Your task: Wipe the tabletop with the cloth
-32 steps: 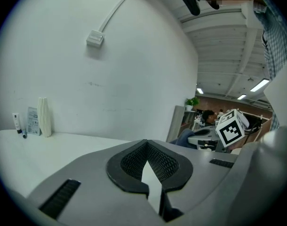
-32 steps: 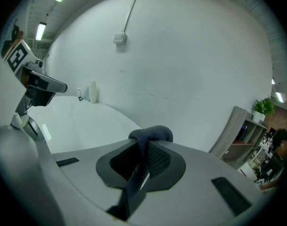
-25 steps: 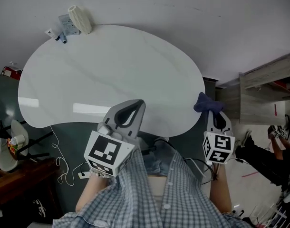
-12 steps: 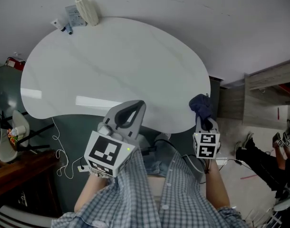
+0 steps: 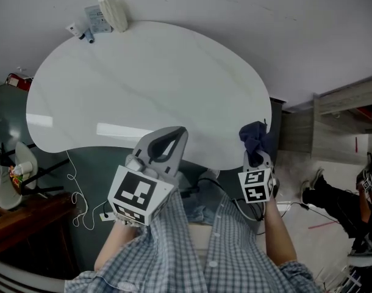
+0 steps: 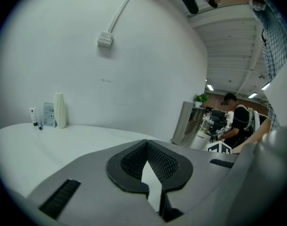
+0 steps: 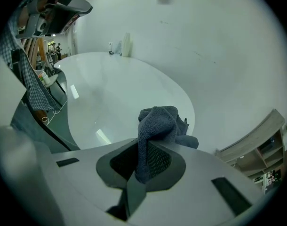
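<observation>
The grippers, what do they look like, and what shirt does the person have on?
Both the left gripper and the right gripper are light grey plastic, tapering to a point, with black ribbed lining inside the jaws. Each carries a white cube printed with black square markers. The person wears a blue-and-white checked shirt.

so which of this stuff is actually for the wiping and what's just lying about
For the job: cloth, clamped in the right gripper; tabletop.
Lying about: white vase, card and small tube at the tabletop's far edge; left gripper, shut and empty.
</observation>
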`<state>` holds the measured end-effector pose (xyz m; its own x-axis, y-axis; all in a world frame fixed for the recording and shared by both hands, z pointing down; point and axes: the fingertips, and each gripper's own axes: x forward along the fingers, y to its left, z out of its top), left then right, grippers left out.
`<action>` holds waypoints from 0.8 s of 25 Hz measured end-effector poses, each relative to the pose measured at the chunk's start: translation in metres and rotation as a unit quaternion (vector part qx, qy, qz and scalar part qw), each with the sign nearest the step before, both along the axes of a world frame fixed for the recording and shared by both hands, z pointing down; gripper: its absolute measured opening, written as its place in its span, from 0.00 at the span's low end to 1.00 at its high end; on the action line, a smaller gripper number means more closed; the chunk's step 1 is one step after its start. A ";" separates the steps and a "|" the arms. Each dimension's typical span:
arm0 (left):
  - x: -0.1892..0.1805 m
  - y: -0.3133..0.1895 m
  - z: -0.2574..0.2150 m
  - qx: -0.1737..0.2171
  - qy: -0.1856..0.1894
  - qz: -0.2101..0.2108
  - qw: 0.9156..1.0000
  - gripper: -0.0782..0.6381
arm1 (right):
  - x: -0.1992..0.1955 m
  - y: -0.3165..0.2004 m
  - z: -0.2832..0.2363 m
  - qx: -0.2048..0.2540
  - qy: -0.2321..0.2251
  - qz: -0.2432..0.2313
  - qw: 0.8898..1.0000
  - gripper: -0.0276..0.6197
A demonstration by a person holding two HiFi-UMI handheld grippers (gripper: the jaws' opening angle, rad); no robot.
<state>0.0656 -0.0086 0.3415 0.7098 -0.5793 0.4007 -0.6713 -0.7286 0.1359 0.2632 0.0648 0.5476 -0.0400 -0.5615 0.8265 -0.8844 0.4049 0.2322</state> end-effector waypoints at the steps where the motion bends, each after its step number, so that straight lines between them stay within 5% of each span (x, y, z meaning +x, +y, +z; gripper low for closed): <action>1: -0.002 -0.001 0.000 0.000 0.001 -0.001 1.000 0.12 | -0.005 0.001 0.000 -0.004 -0.007 0.000 1.000 0.08; 9: -0.021 -0.007 -0.001 0.000 0.003 -0.018 1.000 0.12 | -0.056 0.004 -0.002 -0.026 -0.075 -0.009 0.997 0.08; 20: -0.069 -0.010 0.000 -0.006 -0.006 -0.053 0.999 0.12 | -0.172 -0.001 -0.004 -0.046 -0.142 -0.106 0.983 0.08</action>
